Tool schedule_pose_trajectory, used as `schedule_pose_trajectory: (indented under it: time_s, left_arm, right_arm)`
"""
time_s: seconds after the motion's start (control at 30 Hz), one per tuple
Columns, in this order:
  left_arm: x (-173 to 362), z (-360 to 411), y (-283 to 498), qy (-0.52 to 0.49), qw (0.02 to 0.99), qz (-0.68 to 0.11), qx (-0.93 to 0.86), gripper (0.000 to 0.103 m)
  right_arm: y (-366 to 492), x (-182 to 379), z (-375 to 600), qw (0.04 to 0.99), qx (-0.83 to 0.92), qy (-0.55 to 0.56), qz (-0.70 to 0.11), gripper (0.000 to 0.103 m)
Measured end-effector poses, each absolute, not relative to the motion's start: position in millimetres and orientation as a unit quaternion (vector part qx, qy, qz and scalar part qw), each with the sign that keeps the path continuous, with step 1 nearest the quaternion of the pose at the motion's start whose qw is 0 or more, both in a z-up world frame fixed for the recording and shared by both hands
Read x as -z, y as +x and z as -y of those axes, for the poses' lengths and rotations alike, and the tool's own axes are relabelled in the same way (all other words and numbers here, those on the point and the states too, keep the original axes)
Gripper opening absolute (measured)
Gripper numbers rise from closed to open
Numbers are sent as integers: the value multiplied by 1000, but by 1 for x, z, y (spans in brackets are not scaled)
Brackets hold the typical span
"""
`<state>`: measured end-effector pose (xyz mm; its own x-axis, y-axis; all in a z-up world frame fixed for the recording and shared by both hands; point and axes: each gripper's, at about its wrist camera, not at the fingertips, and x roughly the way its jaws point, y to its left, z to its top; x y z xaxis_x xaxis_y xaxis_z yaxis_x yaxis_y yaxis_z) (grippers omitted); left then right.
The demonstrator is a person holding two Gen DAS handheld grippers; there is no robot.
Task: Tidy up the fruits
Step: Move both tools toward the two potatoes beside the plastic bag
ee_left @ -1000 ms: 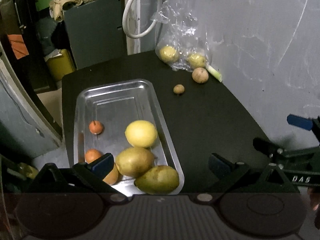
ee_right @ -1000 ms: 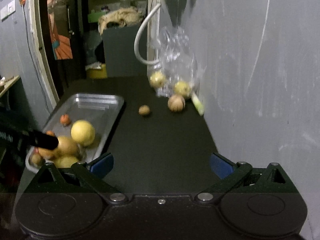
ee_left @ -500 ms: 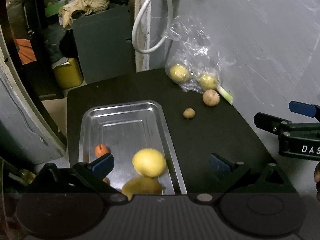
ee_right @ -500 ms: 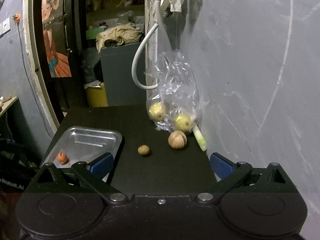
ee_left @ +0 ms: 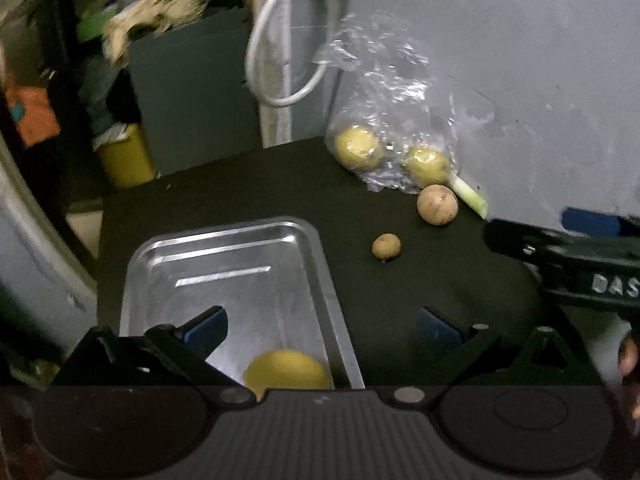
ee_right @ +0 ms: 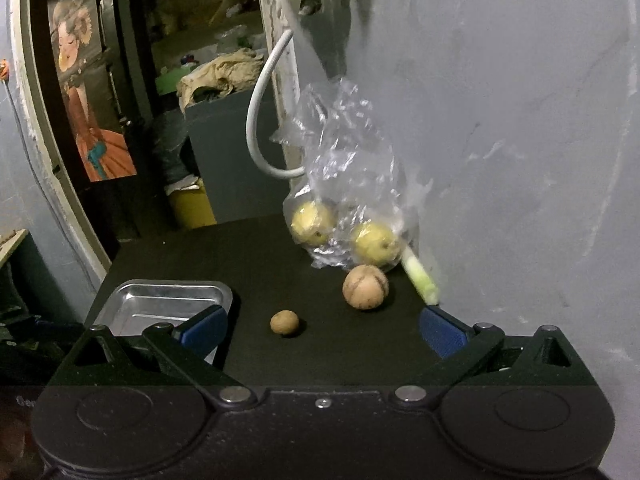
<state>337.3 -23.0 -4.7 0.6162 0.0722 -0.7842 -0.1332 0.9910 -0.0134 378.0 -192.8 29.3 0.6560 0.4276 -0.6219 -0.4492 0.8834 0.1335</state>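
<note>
From the left wrist camera, the left claw (ee_left: 320, 326) is wide open and holds nothing. Below it a metal tray (ee_left: 320, 256) lies near the left edge of the dark desk (ee_left: 248, 196), with one yellow fruit (ee_left: 288, 370) inside at its near end. The right claw (ee_left: 560, 236) comes in from the right edge.

From the right wrist camera, the right claw (ee_right: 322, 326) is also open and empty. A small brown fruit (ee_right: 284, 322) and a bigger brown fruit (ee_right: 365, 287) lie apart on the desk. Behind them, at the far right corner by the wall, a clear plastic bag (ee_right: 344, 152) holds two yellow fruits (ee_right: 313, 223).
</note>
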Motion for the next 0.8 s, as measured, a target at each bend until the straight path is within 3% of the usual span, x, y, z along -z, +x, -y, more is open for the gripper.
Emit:
schedule_pose_trajectory:
  time_s: [0.2,0.5,0.8]
  left_arm:
    - [23,39,365,49,903,-426,-32,102]
    - [48,53,403,93,904,-417,4,102]
    - [64,69,426,114,902,-414,49,102]
  right_arm:
    - [404,-9,177,915,-229,-12,-332,102]
    - [449,18,176,920,-231,-19,-316,102]
    - [472,38,176,914,-244,-30,-322,93]
